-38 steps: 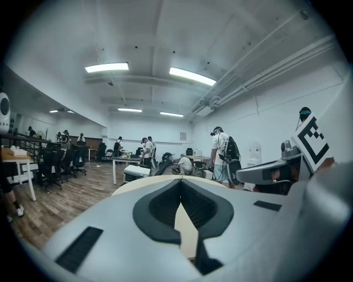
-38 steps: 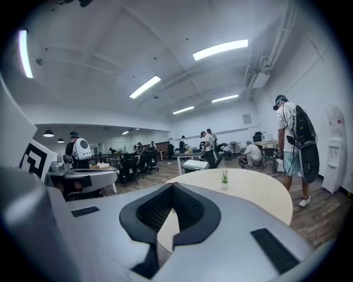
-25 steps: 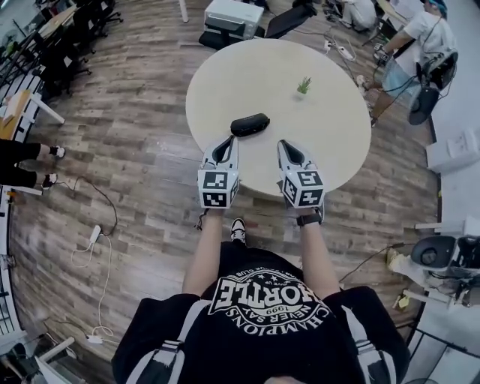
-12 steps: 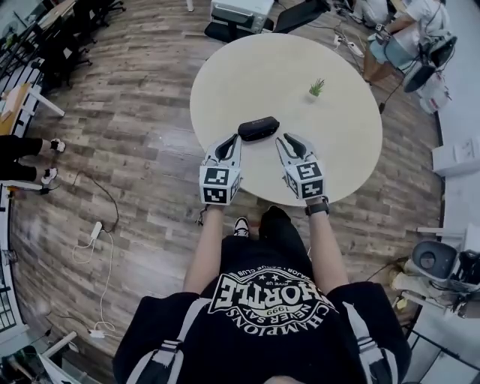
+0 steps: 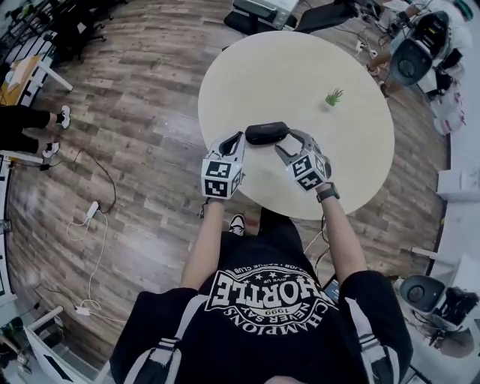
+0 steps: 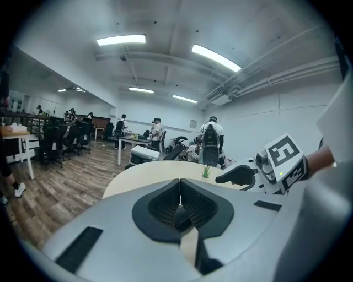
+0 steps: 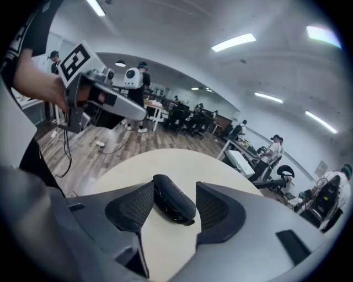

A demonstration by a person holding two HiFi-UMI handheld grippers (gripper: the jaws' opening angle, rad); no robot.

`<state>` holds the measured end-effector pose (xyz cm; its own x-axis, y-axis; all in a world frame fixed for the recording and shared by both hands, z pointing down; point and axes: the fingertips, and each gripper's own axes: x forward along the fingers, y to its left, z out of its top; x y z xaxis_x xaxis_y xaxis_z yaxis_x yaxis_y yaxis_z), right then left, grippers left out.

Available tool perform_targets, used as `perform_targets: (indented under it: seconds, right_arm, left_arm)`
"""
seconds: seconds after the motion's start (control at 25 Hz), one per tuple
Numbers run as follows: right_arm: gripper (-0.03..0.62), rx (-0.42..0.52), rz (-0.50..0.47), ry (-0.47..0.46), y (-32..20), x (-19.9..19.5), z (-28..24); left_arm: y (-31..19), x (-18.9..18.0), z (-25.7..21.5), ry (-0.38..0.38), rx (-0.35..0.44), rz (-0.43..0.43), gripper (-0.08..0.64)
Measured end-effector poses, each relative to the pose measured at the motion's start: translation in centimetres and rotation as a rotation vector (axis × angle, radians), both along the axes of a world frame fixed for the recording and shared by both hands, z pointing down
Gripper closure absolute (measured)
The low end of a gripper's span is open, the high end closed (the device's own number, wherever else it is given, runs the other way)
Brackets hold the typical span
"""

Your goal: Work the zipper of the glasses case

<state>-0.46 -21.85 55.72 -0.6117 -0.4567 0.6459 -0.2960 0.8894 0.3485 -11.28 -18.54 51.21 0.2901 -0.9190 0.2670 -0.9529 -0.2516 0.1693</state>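
The black glasses case [image 5: 267, 133] lies on the round beige table [image 5: 341, 169], a little in from its near edge. My left gripper [image 5: 238, 138] is shut and empty, its tips just left of the case; in the left gripper view its jaws [image 6: 179, 190] meet with nothing between them. My right gripper [image 5: 289, 142] stands at the case's right end. Its jaws have just been opening. In the right gripper view they [image 7: 175, 205] stand open on either side of the case's [image 7: 174, 199] near end, with a gap at the right pad [image 7: 216, 210].
A small green plant [image 5: 333, 97] stands on the table behind and to the right of the case. Office chairs [image 5: 411, 56] and a printer [image 5: 264, 9] surround the table's far side. Cables and a power strip [image 5: 91, 212] lie on the wooden floor at left.
Both grippers have moved forward and down to the two ends of the case. The right gripper has rolled and its jaws have opened around the case's end. The left stayed shut.
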Motion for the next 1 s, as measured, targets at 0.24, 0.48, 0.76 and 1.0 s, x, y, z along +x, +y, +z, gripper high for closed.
perform_targets:
  seconds: [0.24, 0.48, 0.76, 1.0]
  right_arm:
    - [0.293, 0.017, -0.167, 0.169, -1.9, -0.3, 5.1]
    - [0.255, 0.013, -0.263, 0.268, -2.9, -0.9, 9.2]
    - [0.216, 0.07, -0.369, 0.389, -3.6, -0.8, 12.9]
    - [0.236, 0.055, -0.377, 0.407, -4.6, -1.1, 14.6]
  left_arm:
    - [-1.4, 0.3, 2.2, 0.003, -0.056, 0.001, 0.541]
    - [-1.9, -0.1, 3.0, 0.006, -0.075, -0.008, 0.541]
    - [-2.0, -0.1, 4.5, 0.035, -0.107, -0.029, 0.541]
    - [-2.3, -1.8, 5.6, 0.074, -0.129, -0.084, 0.541]
